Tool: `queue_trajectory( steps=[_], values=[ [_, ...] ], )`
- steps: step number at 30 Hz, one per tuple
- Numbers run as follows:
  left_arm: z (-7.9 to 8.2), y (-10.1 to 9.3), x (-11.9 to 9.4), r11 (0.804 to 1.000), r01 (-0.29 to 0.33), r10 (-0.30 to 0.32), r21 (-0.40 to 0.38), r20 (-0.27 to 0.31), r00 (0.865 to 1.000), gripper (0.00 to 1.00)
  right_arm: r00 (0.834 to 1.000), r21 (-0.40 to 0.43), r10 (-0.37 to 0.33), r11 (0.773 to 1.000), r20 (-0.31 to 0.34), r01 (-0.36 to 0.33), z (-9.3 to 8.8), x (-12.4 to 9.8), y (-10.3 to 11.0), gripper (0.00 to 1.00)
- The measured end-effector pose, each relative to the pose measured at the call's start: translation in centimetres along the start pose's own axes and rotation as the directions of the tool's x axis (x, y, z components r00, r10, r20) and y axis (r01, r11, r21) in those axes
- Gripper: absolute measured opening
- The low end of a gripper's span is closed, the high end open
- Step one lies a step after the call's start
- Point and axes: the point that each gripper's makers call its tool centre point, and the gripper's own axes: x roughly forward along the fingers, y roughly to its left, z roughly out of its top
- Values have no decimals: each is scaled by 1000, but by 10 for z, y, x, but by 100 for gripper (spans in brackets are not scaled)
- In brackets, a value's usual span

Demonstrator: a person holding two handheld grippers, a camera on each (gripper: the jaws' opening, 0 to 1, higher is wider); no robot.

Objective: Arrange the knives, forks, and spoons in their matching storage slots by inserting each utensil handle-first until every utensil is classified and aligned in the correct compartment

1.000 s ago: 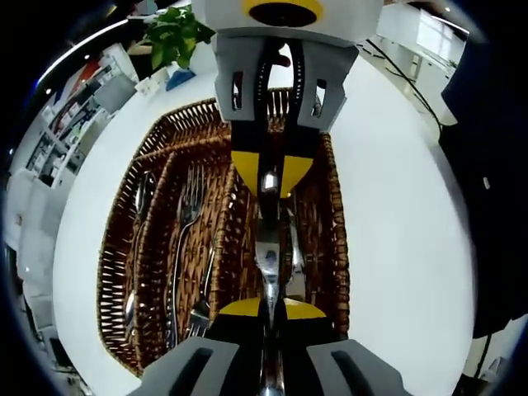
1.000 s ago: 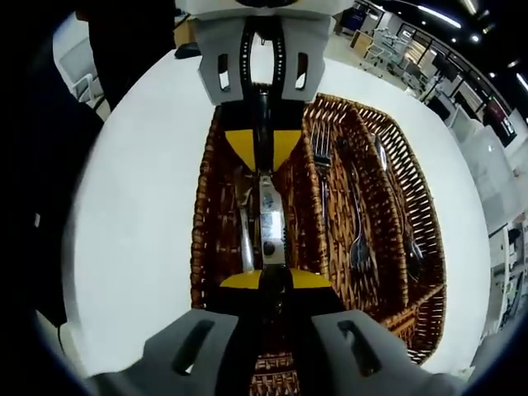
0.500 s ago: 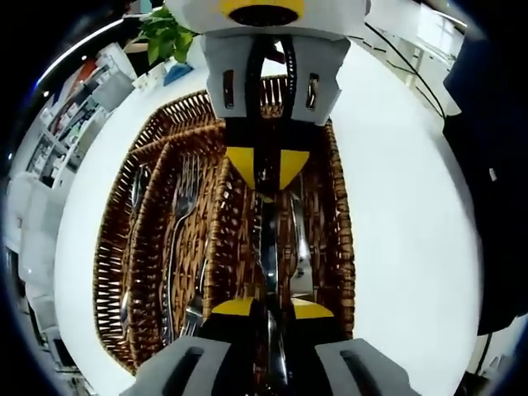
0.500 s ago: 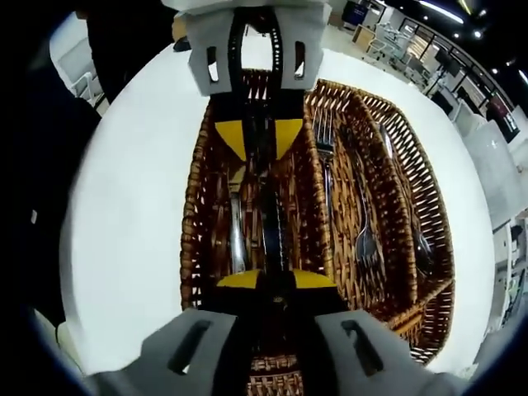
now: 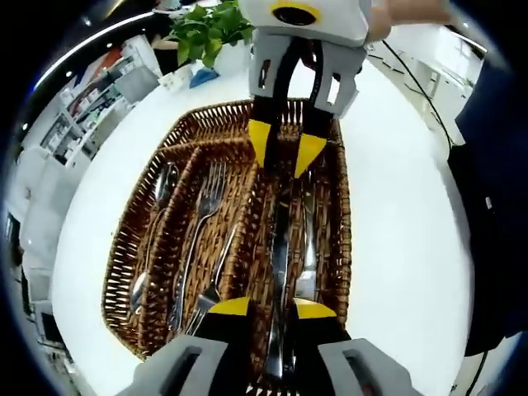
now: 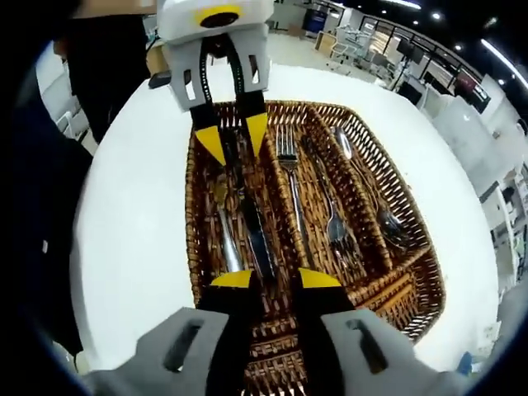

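A brown wicker cutlery basket (image 5: pixel 341 247) (image 6: pixel 192 239) lies on a round white table. Two knives (image 5: pixel 279 247) (image 6: pixel 252 239) rest side by side in one outer slot. Forks (image 5: pixel 198 239) (image 6: pixel 293 194) fill the middle slot and spoons (image 5: pixel 155 206) (image 6: pixel 381 216) the far one. My left gripper (image 5: pixel 272 308) (image 6: pixel 233 139) stands open over one end of the knife slot, holding nothing. Facing it from the other end, my right gripper (image 6: pixel 275 279) (image 5: pixel 285 148) is open too, just above the knives.
The white table (image 5: pixel 404 239) has bare room on both sides of the basket. A green plant (image 5: pixel 206 29) stands past the table's far edge, by shelves. A person in dark clothes (image 6: pixel 37 214) stands close to the table beside the knife slot.
Both grippers were shut on the two ends of one knife; both have opened and drawn back. The knife now lies loose in its slot beside the other.
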Motion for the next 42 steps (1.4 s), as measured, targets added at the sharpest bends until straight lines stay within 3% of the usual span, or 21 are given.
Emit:
queue_trajectory(
  steps=[5,12,18,20,27,30,33,35,39,42],
  values=[
    [12,3,-10,994,-24,33,-109,79,996,27,996,151,-45,988,80,32,7,-11,2,33],
    [27,1,-26,971,-49,91,-233,176,980,41,983,269,-109,961,148,66,13,-24,4,53],
    [33,-6,-42,940,-72,166,-334,261,951,54,958,350,-201,929,206,120,19,-42,2,74],
    [34,-9,-47,922,-74,197,-379,296,935,54,953,373,-218,919,211,128,18,-48,3,77],
    [27,-26,-58,885,-77,251,-458,332,909,64,928,436,-290,884,234,167,12,-67,7,90],
    [24,-35,-64,868,-79,271,-489,337,902,66,923,470,-310,865,228,174,3,-74,12,95],
    [26,-42,-71,851,-71,298,-520,368,881,70,917,504,-333,844,222,185,-6,-82,17,99],
    [23,-46,-76,845,-80,313,-529,367,876,74,914,521,-344,832,216,190,-14,-87,21,99],
    [18,-50,-83,830,-102,345,-548,361,866,78,918,505,-348,837,192,212,-27,-92,32,99],
    [17,-59,-89,834,-105,346,-542,365,864,83,905,477,-375,845,202,243,-31,-102,36,99]
  ],
)
